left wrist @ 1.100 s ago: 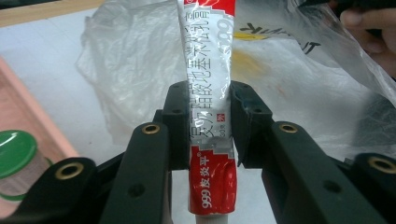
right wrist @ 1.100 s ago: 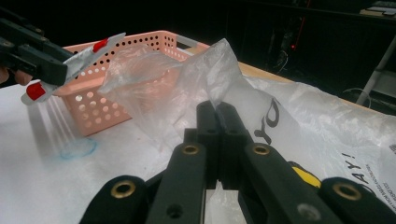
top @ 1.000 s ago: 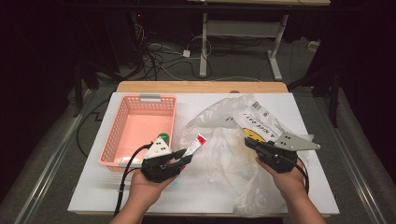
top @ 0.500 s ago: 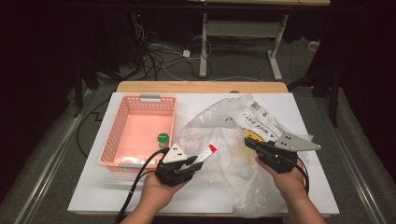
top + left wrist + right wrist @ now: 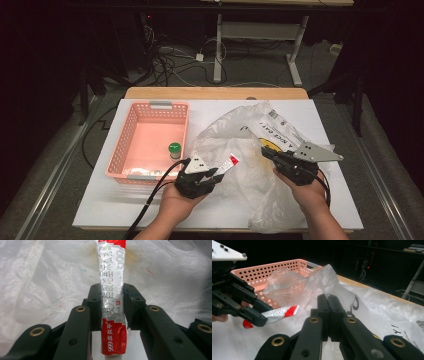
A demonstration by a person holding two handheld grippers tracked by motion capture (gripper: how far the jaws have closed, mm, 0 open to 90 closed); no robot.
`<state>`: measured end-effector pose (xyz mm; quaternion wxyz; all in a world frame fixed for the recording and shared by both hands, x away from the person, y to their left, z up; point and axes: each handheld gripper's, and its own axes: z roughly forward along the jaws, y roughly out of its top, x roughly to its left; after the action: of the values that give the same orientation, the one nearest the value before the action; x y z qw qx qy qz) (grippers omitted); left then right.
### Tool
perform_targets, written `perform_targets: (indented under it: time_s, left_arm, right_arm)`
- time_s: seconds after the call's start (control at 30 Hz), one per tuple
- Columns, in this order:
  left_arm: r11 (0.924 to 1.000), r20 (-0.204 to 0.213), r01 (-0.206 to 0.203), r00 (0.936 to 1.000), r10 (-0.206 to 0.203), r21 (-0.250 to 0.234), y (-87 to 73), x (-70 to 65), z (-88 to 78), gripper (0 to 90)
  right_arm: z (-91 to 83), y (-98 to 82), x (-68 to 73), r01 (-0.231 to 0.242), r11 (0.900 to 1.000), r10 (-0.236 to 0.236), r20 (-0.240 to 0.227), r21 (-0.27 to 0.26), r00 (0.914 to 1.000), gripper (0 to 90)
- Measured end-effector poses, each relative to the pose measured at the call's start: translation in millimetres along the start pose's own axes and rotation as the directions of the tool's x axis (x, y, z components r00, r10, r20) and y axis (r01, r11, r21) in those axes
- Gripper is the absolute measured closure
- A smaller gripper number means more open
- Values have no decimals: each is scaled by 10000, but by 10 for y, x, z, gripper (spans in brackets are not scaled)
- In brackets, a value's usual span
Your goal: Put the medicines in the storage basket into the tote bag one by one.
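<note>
Left gripper has its jaws clamped on a silver-and-red foil ointment tube — pads pinch the tube across its lower middle, red crimped end sticking out behind the jaws, the printed silver length pointing away over the bag. Right gripper has its jaws pressed fully together on a fold of the bag; film bunches up in a peak right above the tips in the right gripper view.

Landmark is the large crinkled translucent white plastic bag, spread over the right half of the white tabletop:
- Bag lies loose and rumpled, black printed lettering on its far right part, one lobe hanging toward the table's near edge.
- Pink perforated plastic basket sits just left of the bag, grey handle clips at its far and near rims. Bag film nearly meets the basket's right wall.
- Small jar with a green lid stands upright inside the basket, near the wall closest to the bag.
- Tube is off the table, held at the bag's left edge, tilted up and pointing into the bag's middle. In the left gripper view it sits upright between the pads with bag film behind it — whether the far tip touches the film, cannot tell.
- Right gripper grips the bag at its centre-right, well apart from the tube.
</note>
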<state>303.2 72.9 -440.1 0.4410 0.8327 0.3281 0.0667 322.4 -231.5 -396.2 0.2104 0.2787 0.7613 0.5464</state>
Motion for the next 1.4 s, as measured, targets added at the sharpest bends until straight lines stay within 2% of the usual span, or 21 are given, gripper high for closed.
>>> perform_targets:
  time_s: [0.2, 0.5, 0.7, 0.87, 1.4]
  left_arm:
    - [9998, -41, -77, 10000, 78, 207, 31, -16, 138, 683]
    - [9999, -48, -147, 9999, 148, 80, 184, -57, 372, 683]
    - [9999, -178, -115, 9998, 116, 87, 267, -29, 531, 683]
    - [9996, -297, -288, 9991, 286, -58, 303, -56, 653, 682]
    - [9995, -625, -308, 9976, 306, -34, 375, -78, 1063, 680]
  right_arm:
    - [-2, -4, -19, -97, 9999, 98, 169, -44, 9998, 900]
    - [-26, -1, -38, -129, 9998, 133, 256, -125, 9996, 900]
    - [-28, -1, -48, -178, 9996, 184, 262, -205, 9995, 900]
    - [-31, -1, -55, -163, 9997, 169, 322, -192, 9993, 900]
    - [-22, -10, -89, -304, 9990, 311, 199, -342, 9993, 900]
